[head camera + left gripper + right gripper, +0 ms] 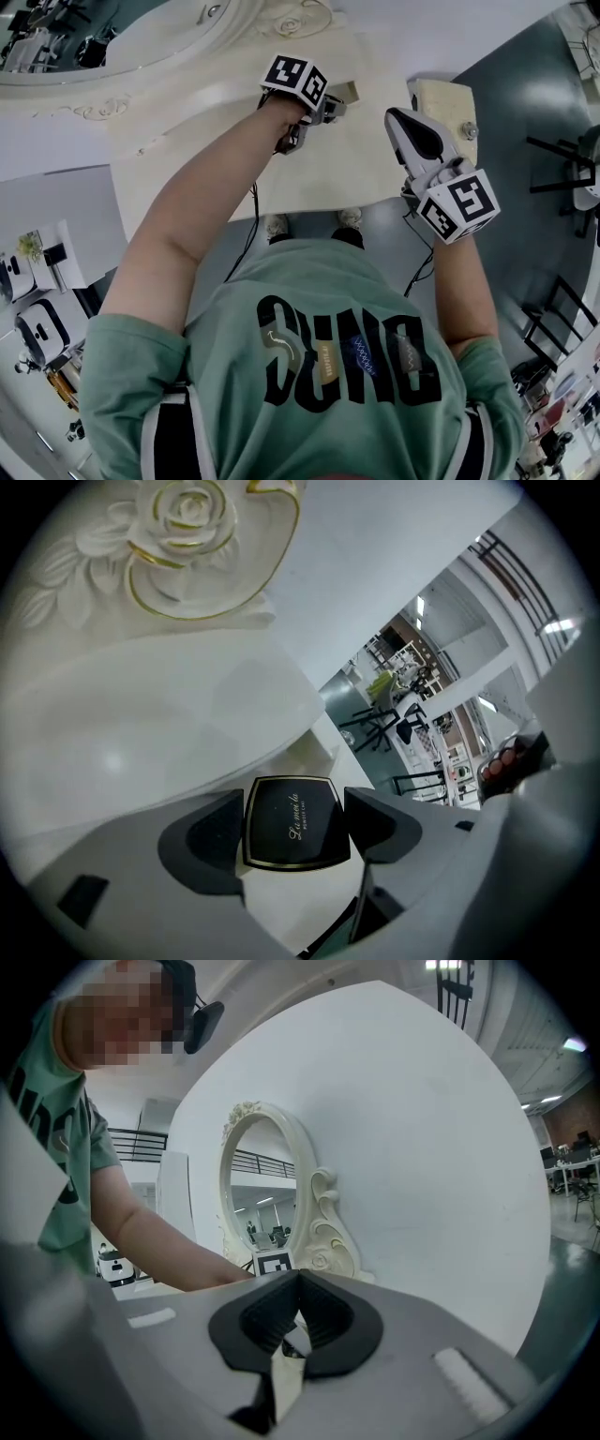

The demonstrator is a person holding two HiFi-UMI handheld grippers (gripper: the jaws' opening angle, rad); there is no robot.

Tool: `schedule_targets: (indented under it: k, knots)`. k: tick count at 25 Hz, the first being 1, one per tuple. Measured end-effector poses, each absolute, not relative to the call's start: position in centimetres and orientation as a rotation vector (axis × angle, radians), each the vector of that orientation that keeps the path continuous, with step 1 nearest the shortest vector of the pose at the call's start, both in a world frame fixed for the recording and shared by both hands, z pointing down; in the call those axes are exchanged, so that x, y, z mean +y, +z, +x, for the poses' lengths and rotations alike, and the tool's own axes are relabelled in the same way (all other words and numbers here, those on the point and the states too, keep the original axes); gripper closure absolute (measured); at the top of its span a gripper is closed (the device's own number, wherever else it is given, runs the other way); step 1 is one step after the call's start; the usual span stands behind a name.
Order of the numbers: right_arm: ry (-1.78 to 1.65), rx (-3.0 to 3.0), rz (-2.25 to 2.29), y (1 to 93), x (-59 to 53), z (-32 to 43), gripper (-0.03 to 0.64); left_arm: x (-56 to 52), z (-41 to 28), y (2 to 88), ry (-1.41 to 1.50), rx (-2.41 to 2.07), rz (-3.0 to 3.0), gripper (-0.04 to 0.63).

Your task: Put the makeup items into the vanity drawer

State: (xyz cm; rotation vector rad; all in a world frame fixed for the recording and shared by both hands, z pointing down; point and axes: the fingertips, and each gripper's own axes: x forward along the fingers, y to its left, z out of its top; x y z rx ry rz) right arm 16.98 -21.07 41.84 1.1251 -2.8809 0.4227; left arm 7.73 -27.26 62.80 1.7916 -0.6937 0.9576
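Compact (296, 822), black, square, sits between left gripper (328, 108) jaws, pinched by its side edges at the vanity top (206, 169); resting or lifted, unclear. Probably light, rigid, glossy, so slip-prone. Flat edges look the right hold. Right gripper (298, 1321) closed, empty.

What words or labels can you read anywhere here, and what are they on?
"La moi la", as best the script reads: lid of the black compact.
Smaller line under it: too small to read.
"SUNO", roughly, in big black letters: green shirt.
Small patches over those letters: unreadable.
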Motion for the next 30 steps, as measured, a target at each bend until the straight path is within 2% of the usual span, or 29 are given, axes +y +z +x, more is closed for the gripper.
schedule_targets:
  k: [19,25,30]
  knots:
    - [0.407,-2.888,1.115,41.1,-20.8,16.4,0.607,-28.4,6.7,61.4,0.671,-0.883,1.792,0.256]
    - [0.425,-2.878,1.136,40.6,-20.2,16.9,0.607,-26.1,5.2,56.2,0.459,-0.843,1.953,0.256]
    - [0.464,-2.871,1.115,40.1,-19.2,15.9,0.607,-21.3,-0.7,50.1,0.221,-0.839,2.096,0.256]
